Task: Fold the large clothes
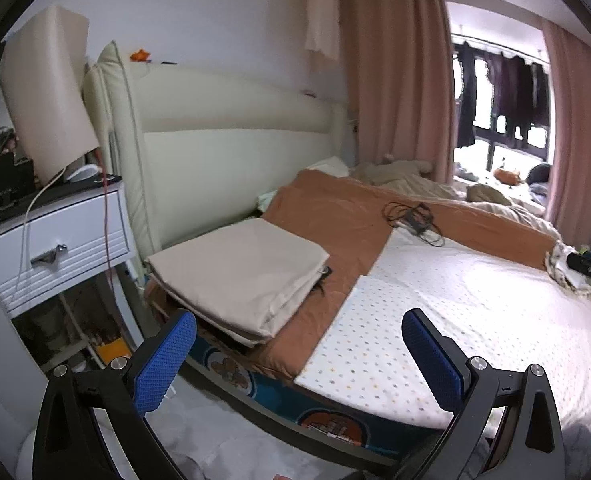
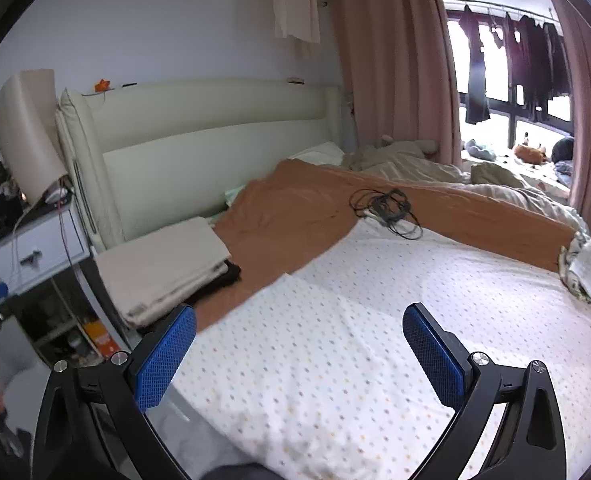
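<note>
A folded beige cloth (image 1: 239, 272) lies on the bed's near left corner, on top of an orange blanket (image 1: 327, 216); it also shows in the right wrist view (image 2: 163, 264), with a dark item under its edge. My left gripper (image 1: 299, 328) is open and empty, held in front of the bed's edge, short of the folded cloth. My right gripper (image 2: 299, 328) is open and empty above the white dotted sheet (image 2: 335, 340). The orange blanket (image 2: 295, 216) lies beyond it.
A white nightstand (image 1: 55, 240) with a lamp (image 1: 47, 92) stands left of the bed. A black cable bundle (image 1: 413, 216) lies mid-bed. Crumpled beige bedding (image 2: 415, 164) and a cream headboard (image 1: 231, 136) are at the back. A patterned bundle (image 2: 583, 268) sits at right.
</note>
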A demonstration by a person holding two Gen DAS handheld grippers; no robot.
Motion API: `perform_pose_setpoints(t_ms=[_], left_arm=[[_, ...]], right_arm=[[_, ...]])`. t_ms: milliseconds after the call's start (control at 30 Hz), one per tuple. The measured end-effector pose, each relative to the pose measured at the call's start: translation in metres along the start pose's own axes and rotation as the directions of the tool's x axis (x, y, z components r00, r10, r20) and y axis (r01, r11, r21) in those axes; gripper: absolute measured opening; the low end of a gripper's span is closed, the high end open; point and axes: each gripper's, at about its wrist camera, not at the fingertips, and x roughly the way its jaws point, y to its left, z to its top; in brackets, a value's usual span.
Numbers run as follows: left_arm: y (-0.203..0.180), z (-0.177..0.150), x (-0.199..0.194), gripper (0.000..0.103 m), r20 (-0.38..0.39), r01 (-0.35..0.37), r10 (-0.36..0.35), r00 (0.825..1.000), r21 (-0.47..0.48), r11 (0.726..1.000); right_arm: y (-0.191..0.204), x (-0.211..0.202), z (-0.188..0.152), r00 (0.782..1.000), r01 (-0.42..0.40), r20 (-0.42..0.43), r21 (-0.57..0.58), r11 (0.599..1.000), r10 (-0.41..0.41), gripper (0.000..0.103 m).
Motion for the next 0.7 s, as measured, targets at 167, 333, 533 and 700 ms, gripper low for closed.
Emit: perform_pose_setpoints(t_ms=[167,333,533,700], left_arm=[[-0.018,-0.017,-0.017,0.103,0.014,0.051,-0.052,0.999,0.037,0.998],[-0.035,-0.032,-0.032,0.103,0.019,0.114,-0.115,0.993,0.04,0.993],[-0.06,-0.052,-0.046,0.103,0.016,0.164,-0.165,0.986,0.064,0.984],[-0.076,-0.068,-0.059,0.103,0.015,0.206,-0.207,0.978,0.065,0.976]], right_arm=[[-0.008,-0.024,-0.037,1.0,0.018,0.014,0.022,1.0,-0.018,0.103],[-0.009,-0.055,-0.063,0.999,0.019,0.03,0.027,0.999,-0.02,0.103],[-0.011,-0.086,-0.097,0.998,0.048,0.032,0.053,0.997,-0.049,0.103],[-0.019,-0.111,-0.127,0.993,0.101,0.043,0.101,0.99,-0.105,0.103]])
